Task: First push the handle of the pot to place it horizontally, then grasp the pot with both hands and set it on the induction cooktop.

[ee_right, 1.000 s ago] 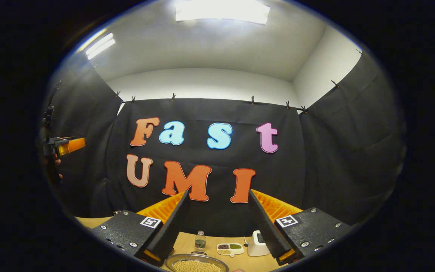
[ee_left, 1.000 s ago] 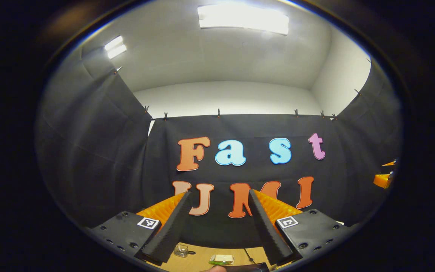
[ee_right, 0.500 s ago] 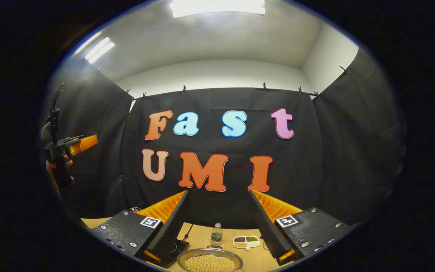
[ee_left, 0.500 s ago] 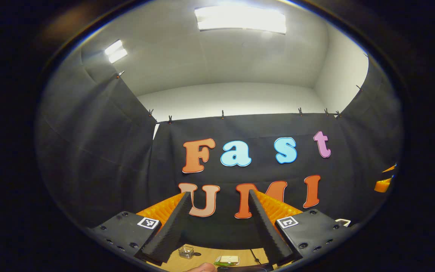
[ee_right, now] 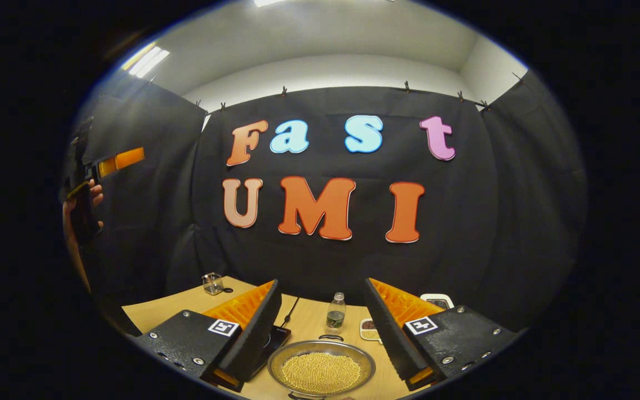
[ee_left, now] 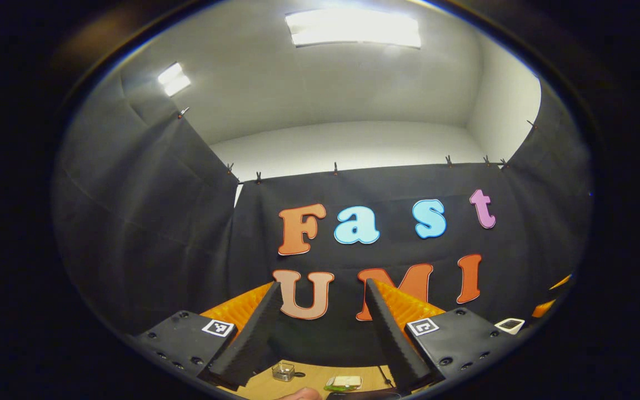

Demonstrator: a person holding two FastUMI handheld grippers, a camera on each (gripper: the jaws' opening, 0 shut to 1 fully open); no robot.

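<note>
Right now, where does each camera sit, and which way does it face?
Left gripper view: rides the left gripper, tilted up at wall and ceiling; its open fingers show, with a table strip and small jar below.
Right gripper view: rides the right gripper, aimed lower at the pot of beans, cooktop and bottle; the left gripper and hand show far left.
Shared: table, small jar.

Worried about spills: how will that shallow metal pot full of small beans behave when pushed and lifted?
The pot looks shallow and filled with loose yellow beans, so tilting would likely spill them. Its smooth metal rim may slip between fingers. It probably slides easily on the wooden table.
</note>
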